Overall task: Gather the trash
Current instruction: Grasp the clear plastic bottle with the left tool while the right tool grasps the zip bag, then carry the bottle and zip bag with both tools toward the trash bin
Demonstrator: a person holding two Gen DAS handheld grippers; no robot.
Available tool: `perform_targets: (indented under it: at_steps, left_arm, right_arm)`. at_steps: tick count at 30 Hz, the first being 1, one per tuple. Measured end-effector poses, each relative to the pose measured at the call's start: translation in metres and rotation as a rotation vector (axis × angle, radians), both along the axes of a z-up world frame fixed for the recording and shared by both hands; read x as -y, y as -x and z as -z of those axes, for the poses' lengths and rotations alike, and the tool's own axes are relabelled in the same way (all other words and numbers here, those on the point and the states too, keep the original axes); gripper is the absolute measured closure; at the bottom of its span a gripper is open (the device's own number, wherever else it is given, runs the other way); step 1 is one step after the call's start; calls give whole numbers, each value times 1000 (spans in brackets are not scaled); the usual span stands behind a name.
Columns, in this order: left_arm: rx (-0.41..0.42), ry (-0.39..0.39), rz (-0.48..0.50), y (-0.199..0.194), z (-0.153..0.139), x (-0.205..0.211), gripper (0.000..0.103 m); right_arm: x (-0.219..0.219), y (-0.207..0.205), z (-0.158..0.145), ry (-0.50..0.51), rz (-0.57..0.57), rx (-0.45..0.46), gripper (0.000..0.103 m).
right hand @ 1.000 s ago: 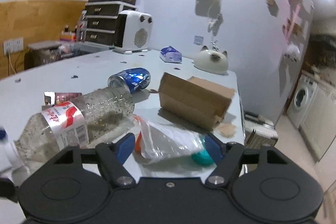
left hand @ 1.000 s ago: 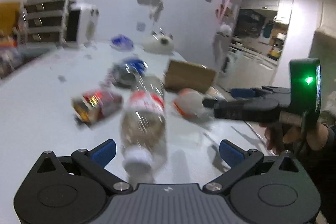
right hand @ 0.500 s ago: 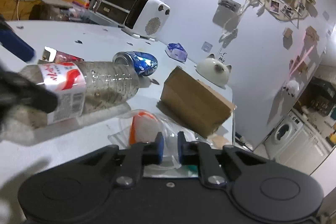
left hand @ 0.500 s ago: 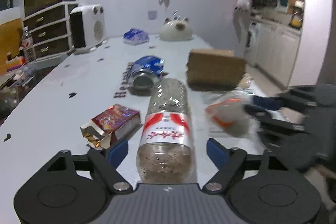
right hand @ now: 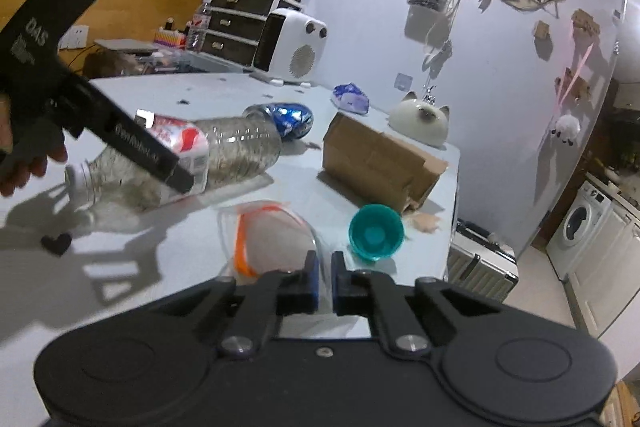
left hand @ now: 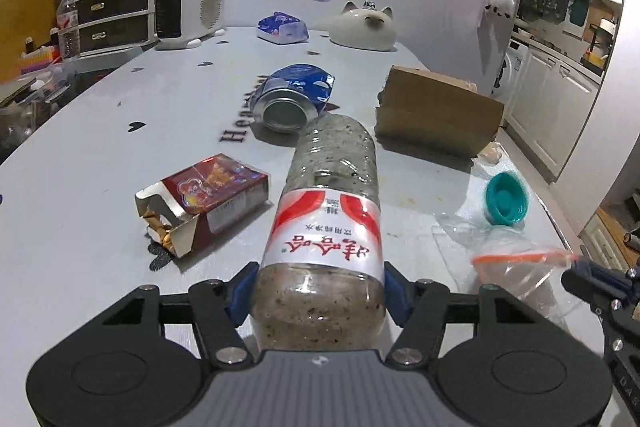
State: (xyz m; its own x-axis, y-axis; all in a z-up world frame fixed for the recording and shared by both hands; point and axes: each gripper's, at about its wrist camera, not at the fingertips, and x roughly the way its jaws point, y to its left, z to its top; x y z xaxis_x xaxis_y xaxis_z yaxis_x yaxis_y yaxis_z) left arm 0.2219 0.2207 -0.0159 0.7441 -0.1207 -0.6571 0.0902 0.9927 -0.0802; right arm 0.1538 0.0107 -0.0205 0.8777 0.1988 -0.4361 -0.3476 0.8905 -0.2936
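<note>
My left gripper (left hand: 316, 291) is shut on a clear plastic bottle (left hand: 328, 227) with a red-and-white label, gripped near its neck end; the bottle also shows in the right wrist view (right hand: 216, 155). My right gripper (right hand: 325, 281) is shut on a clear zip bag (right hand: 272, 239) with an orange seal, lifted slightly off the white table (right hand: 160, 267); the bag also shows in the left wrist view (left hand: 516, 267). A crushed blue can (left hand: 292, 99), a torn red carton (left hand: 204, 199), a teal cap (left hand: 505, 205) and a cardboard box (left hand: 436, 115) lie on the table.
A white heater (left hand: 188, 7), a cat-shaped ceramic (left hand: 366, 29) and a blue packet (left hand: 282, 27) stand at the table's far end. Drawers (left hand: 108, 3) are at the far left. The table's right edge drops to a kitchen floor with a washing machine (right hand: 580, 223).
My left gripper has closed on the bottle. My right gripper has closed on the zip bag and lifted it, uncovering the teal cap.
</note>
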Motion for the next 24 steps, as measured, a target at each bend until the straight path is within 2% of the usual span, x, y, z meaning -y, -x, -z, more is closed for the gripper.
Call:
perform_targets:
  at_steps: [9,11,14,17,24]
  left_arm:
    - [52,-4,-56,46,1,4,41]
    - [71,7,-81,60,0,3,41]
    - [115,-18,-134,85,-3,5,41]
    - [143,35,-162,105,-9,2,41]
    - [223,31,-185,145,-23,14,41]
  right_arm:
    - [12,10,6,-21,12,-34,99]
    - [17,11,3,-48,25,-39,100]
    - [21,16,-1,-61,29,-33,101]
    - [24,22,-3,-75,29,-37,101]
    - [31,40,-12,-119,18,-37,102]
